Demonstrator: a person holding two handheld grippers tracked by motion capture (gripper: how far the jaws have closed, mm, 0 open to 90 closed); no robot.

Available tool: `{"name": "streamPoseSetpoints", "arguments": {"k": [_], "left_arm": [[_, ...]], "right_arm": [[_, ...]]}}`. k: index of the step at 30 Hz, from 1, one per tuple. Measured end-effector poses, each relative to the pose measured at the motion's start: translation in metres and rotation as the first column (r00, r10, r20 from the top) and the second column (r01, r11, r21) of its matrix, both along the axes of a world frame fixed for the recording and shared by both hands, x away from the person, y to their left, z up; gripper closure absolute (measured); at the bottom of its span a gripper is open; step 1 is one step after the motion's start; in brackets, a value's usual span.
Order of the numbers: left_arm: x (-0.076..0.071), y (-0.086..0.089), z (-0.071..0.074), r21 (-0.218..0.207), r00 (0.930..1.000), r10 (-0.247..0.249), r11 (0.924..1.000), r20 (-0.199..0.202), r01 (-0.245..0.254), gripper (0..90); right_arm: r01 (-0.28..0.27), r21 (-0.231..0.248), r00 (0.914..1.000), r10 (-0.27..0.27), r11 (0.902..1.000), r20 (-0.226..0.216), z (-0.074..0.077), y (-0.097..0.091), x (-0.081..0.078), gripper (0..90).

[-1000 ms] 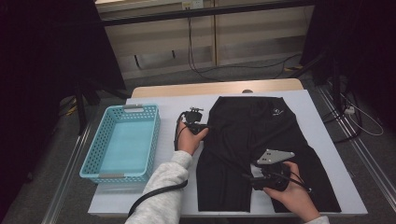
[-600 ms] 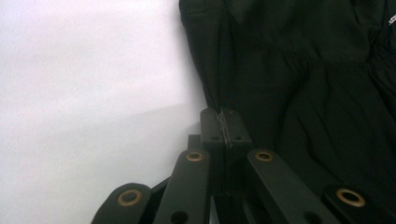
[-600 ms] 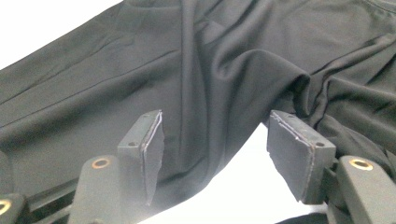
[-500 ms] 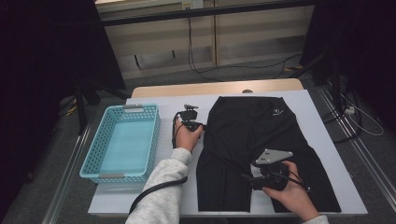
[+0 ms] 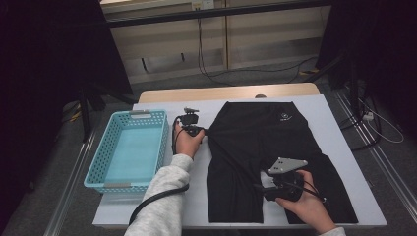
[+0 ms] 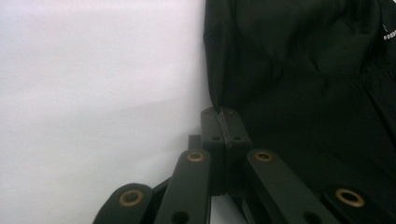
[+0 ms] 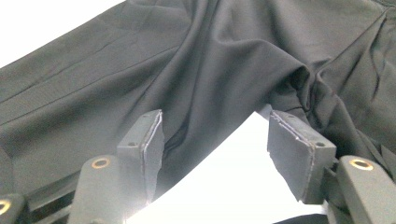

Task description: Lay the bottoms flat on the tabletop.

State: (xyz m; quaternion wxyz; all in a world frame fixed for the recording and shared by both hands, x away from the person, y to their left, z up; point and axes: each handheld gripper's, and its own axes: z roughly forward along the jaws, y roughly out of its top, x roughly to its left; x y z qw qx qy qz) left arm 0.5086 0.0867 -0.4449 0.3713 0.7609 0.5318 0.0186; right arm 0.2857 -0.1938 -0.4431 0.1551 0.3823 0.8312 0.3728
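Black shorts (image 5: 268, 157) lie spread flat on the white table (image 5: 334, 123), waistband at the far end, legs toward the near edge. A small round white logo (image 5: 283, 117) sits near the waistband's right side; its writing is too small to read. In the left gripper view a scrap of white lettering (image 6: 386, 36) shows at the frame's right edge, also unreadable.

The left gripper (image 5: 200, 131) is clamped on the shorts' left edge near the waist, its jaws pressed together with the cloth's rim pinched between them (image 6: 223, 122). The right gripper (image 5: 260, 186) rests at the crotch between the legs, jaws apart, pads (image 7: 152, 140) straddling the fabric without pressing it.

A turquoise basket (image 5: 93, 172) stands at the table's left.
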Motion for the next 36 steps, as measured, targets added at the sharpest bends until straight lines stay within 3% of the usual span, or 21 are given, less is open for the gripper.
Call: {"name": "streamPoseSetpoints", "arguments": {"k": [10, 12, 14, 17, 20, 24, 27, 29, 33, 36], "left_arm": [[0.000, 0.016, 0.006, 0.023, 0.9995, 0.026, 0.9994, -0.017, -0.025, 88.7], [0.003, 0.015, 0.006, 0.033, 0.9995, 0.028, 0.9990, 0.012, -0.028, 80.6], [0.008, 0.013, 0.003, 0.014, 0.9998, 0.020, 0.9997, 0.000, -0.020, 74.4], [0.016, 0.008, -0.004, 0.028, 0.9992, 0.013, 0.9995, 0.037, -0.014, 62.0], [0.023, 0.001, -0.009, 0.003, 0.9984, 0.014, 0.9999, 0.055, -0.014, 58.7], [0.030, -0.009, -0.009, 0.025, 0.9985, 0.008, 0.9996, 0.054, -0.009, 66.2], [0.033, -0.013, -0.009, 0.042, 0.9993, 0.009, 0.9990, 0.036, -0.011, 81.0], [0.034, -0.010, -0.009, 0.025, 0.9995, 0.023, 0.9994, 0.020, -0.024, 88.2], [0.037, -0.002, -0.008, 0.022, 0.9988, 0.045, 0.9987, 0.020, -0.045, 89.8], [0.037, 0.002, -0.007, 0.011, 0.9977, 0.054, 0.9984, 0.041, -0.055, 89.7]], "right_arm": [[-0.001, 0.001, 1.0000, 0.001, 1.0000, 0.002, 0.000, -0.001, -0.001, 36.2], [-0.001, 0.000, 1.0000, 0.001, 1.0000, 0.001, 0.000, -0.001, 0.000, 36.2], [-0.002, 0.000, 1.0000, 0.002, 1.0000, -0.002, 0.000, 0.000, 0.000, 36.2], [-0.007, 0.000, 1.0000, 0.007, 1.0000, 0.000, 0.000, 0.001, 0.000, 36.1], [-0.008, 0.000, 1.0000, 0.008, 1.0000, -0.001, 0.000, 0.001, 0.000, 36.1], [0.000, -0.001, 1.0000, 0.000, 1.0000, -0.006, -0.001, -0.002, 0.000, 36.1], [0.003, 0.000, 1.0000, -0.003, 1.0000, -0.003, 0.000, -0.004, 0.000, 36.2], [0.007, 0.003, 1.0000, -0.007, 1.0000, -0.001, 0.000, -0.006, -0.001, 36.2], [0.020, -0.002, 0.9998, -0.020, 0.9998, 0.001, 0.000, -0.013, -0.002, 36.1], [0.045, 0.001, 0.9990, -0.045, 0.9990, 0.005, 0.002, -0.022, -0.003, 36.2]]}}
